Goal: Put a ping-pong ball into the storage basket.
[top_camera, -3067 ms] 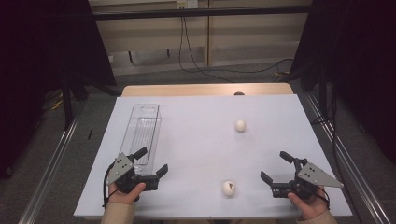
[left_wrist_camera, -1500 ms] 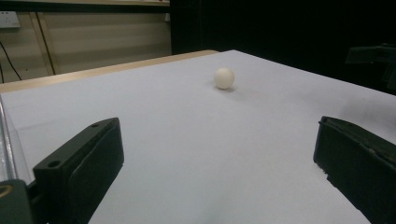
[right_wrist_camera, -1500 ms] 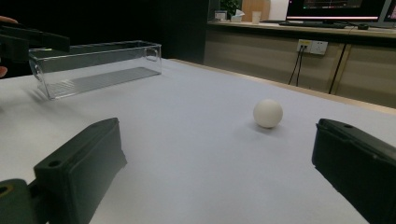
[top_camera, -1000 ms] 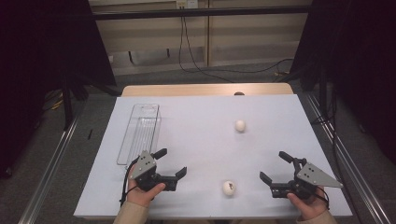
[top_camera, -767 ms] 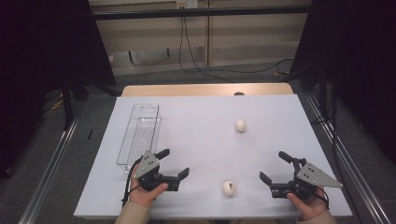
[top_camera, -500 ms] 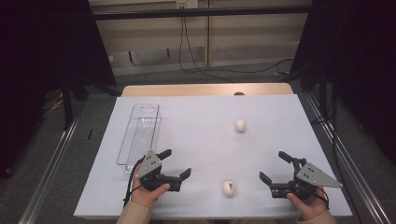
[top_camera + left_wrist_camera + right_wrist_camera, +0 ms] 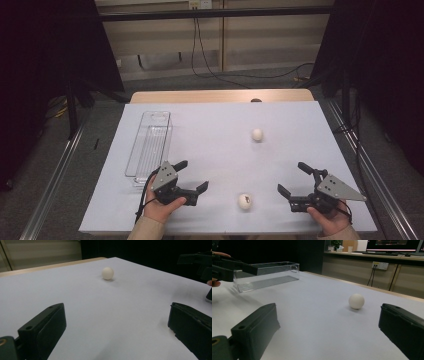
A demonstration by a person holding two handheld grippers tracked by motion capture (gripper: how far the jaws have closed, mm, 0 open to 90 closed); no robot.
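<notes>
jaws: both grippers wide open, empty | balls: 2 | clear tray: 1

Hidden, cropped and indistinct items

In the high view, the near ball, between the left gripper and the right gripper, carries a small mark too small to be read. Both forearms are cut off by the bottom edge. In the left gripper view, the right-hand jaw is cropped by the right and bottom edges, and the other gripper is cropped at the upper right. In the right gripper view, the clear tray, far left of the jaws, is partly covered at its near end by the other gripper.
</notes>
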